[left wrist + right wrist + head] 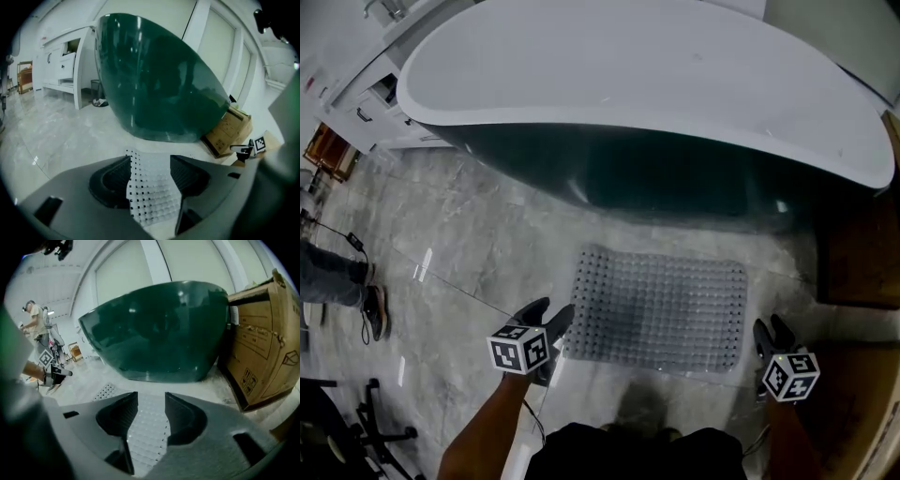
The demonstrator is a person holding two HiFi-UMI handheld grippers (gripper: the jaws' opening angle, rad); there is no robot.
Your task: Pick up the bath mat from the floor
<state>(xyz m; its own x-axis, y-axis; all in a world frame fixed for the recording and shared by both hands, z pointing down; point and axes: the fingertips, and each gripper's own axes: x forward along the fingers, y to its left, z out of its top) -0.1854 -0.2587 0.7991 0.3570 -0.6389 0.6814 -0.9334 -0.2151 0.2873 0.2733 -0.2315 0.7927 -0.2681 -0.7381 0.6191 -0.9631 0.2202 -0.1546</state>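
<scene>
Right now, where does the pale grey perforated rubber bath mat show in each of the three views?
Head view: the pale grey perforated rubber bath mat lies at centre, just below the dark green bathtub.
Left gripper view: bottom centre, seen between the fingers of the open left gripper.
Right gripper view: bottom centre, between the fingers of the open right gripper.
Shared landmark: the bathtub, rising behind the mat.

The person is holding the left gripper point(551, 317) and the right gripper point(772, 330) out low and well apart, both pointing forward and slanting downward. The left forearm point(483, 427) and the right forearm point(789, 439) are reaching out from the body behind them. In both gripper views the jaws are standing apart, the left pair gaping wider than the right.
</scene>
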